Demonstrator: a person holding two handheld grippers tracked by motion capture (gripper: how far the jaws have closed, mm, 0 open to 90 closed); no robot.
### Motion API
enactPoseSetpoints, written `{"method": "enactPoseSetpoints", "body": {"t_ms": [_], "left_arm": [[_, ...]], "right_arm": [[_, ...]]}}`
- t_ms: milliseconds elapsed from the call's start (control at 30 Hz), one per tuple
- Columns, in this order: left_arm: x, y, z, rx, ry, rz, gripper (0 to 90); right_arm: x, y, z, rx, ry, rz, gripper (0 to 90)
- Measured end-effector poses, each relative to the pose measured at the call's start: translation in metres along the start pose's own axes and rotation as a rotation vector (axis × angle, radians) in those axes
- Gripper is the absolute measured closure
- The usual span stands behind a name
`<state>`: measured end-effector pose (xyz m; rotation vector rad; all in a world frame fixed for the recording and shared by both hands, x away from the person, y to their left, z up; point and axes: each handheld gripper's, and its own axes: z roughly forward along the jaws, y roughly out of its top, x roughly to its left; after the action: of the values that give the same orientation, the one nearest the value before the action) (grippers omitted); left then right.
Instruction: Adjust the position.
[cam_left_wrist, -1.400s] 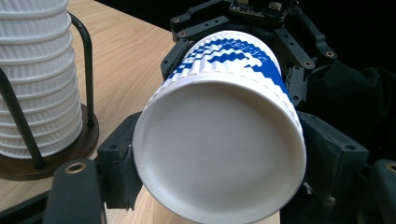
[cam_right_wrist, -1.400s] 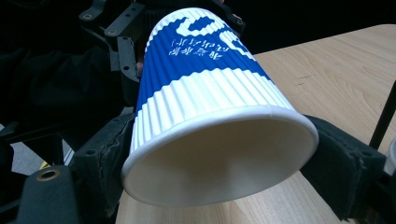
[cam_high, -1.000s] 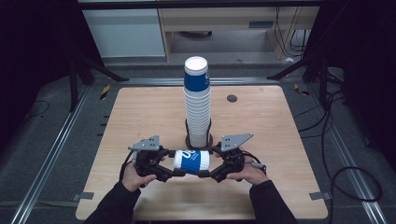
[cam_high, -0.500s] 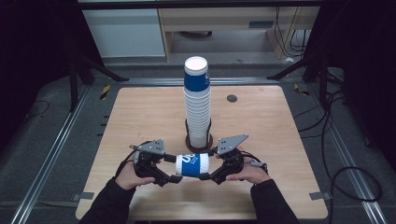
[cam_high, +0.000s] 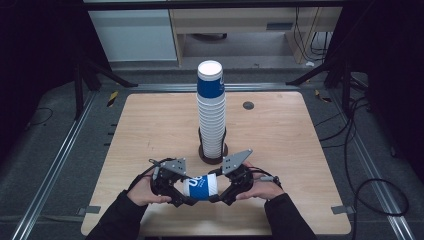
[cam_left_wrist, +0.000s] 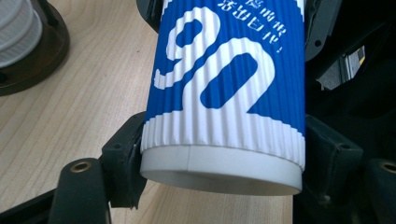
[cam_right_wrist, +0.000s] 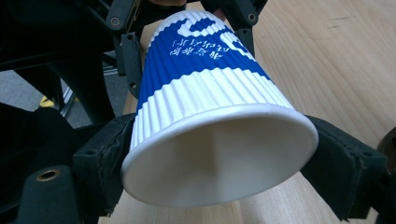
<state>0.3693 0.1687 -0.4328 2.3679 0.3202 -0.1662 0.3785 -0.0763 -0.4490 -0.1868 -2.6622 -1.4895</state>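
The left gripper (cam_high: 181, 196) clamps the base end of a blue-and-white ribbed paper cup (cam_high: 200, 185), pads pressed on either side. The right gripper (cam_high: 220, 192) flanks the cup's open rim; its jaws have just been opening, pads against the rim. The cup lies sideways above the table (cam_high: 300, 150), at six o'clock from the tall cup stack (cam_high: 211, 107) in its dark holder (cam_high: 212, 155).
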Motion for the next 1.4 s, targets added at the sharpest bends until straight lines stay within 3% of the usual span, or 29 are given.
{"method": "enactPoseSetpoints", "body": {"t_ms": [233, 467, 667, 833, 933, 1100, 1400], "left_arm": [[0.0, 0.0, -0.001, -0.015, 0.009, 0.011, 27.3], [0.003, -0.002, -0.011, -0.07, 0.05, -0.004, 27.6], [0.008, -0.005, -0.026, -0.17, 0.098, -0.029, 27.5], [0.008, -0.006, -0.034, -0.27, 0.138, -0.043, 27.5], [0.008, -0.007, -0.032, -0.318, 0.139, -0.045, 27.5], [0.006, -0.006, -0.025, -0.341, 0.128, -0.036, 27.6], [-0.001, -0.002, -0.015, -0.318, 0.085, 0.0, 27.6]], "right_arm": [[-0.001, -0.001, 0.0, -0.009, -0.005, -0.002, 14.2], [-0.005, 0.002, -0.01, -0.088, -0.054, 0.031, 7.8], [-0.01, 0.004, -0.025, -0.175, -0.138, 0.069, 7.1], [-0.011, 0.004, -0.032, -0.227, -0.148, 0.092, 7.1], [-0.011, 0.004, -0.033, -0.24, -0.144, 0.105, 7.2], [-0.011, 0.005, -0.031, -0.249, -0.126, 0.115, 7.3], [-0.011, 0.004, -0.025, -0.257, -0.082, 0.128, 7.3]]}}
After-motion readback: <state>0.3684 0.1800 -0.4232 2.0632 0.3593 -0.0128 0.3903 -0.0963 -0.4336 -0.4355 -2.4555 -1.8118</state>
